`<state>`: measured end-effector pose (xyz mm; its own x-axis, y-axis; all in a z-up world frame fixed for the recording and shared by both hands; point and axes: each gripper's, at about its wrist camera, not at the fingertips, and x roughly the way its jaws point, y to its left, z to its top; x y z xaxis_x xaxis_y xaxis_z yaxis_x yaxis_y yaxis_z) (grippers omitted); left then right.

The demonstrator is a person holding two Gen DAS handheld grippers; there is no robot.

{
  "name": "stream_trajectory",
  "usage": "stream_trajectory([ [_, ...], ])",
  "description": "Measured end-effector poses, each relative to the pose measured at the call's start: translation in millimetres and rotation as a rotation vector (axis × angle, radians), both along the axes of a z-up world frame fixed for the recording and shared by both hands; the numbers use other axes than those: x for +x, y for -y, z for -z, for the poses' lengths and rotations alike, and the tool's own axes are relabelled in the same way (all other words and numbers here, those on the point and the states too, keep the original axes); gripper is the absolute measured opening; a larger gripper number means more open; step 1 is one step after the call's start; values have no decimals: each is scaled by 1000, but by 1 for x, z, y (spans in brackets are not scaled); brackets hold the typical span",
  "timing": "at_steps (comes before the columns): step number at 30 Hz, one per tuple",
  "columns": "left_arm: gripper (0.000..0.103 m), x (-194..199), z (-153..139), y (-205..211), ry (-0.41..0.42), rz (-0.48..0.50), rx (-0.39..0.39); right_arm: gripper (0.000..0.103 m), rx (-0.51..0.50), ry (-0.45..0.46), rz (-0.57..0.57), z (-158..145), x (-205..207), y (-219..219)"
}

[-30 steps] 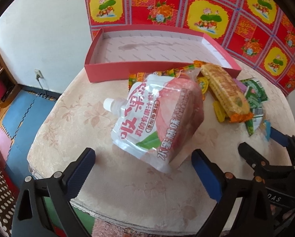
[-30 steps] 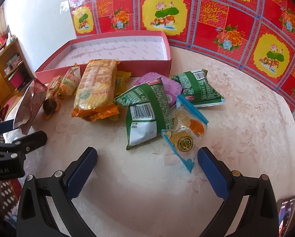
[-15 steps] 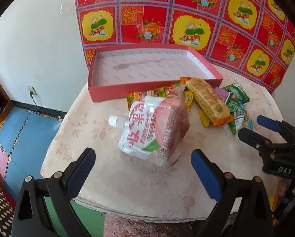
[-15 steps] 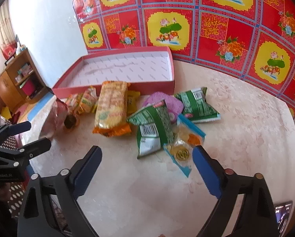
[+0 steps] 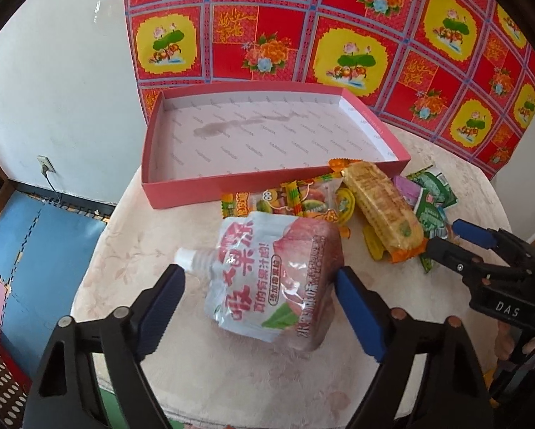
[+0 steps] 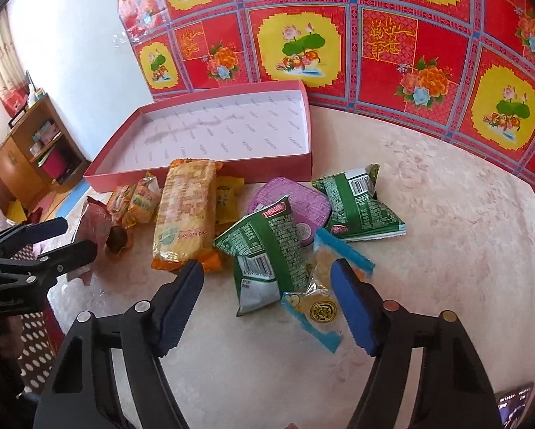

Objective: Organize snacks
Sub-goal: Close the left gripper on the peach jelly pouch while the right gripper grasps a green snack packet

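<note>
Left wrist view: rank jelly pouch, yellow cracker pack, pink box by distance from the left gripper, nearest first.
1. Jelly pouch: between the fingers of the open left gripper, spout to the left.
2. Yellow cracker pack: beyond the pouch, to the right.
3. Pink box: farthest, at the table's back, in front of the red patterned wall covering.

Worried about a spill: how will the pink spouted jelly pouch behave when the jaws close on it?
The pouch looks full and bulging, so probably heavy and squashy, sagging rather than stiff. Its glossy film may slip. The white cap appears on, so leaking seems unlikely.
</note>
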<state>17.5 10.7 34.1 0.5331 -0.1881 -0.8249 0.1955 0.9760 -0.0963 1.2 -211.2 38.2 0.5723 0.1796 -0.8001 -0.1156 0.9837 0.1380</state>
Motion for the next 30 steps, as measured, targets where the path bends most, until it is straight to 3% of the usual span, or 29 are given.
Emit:
stream_trajectory([
  [10, 82, 9, 12, 4, -41, 27, -37, 75, 9, 26, -10, 4, 8, -1],
  [19, 83, 9, 12, 8, -22, 54, -34, 75, -3, 39, -2, 6, 14, -2],
  [27, 82, 8, 12, 8, -11, 51, -30, 49, 1, 47, 6, 4, 12, 0],
  [30, 81, 7, 11, 7, -6, 53, -36, 45, 10, 46, 4, 3, 10, -1],
])
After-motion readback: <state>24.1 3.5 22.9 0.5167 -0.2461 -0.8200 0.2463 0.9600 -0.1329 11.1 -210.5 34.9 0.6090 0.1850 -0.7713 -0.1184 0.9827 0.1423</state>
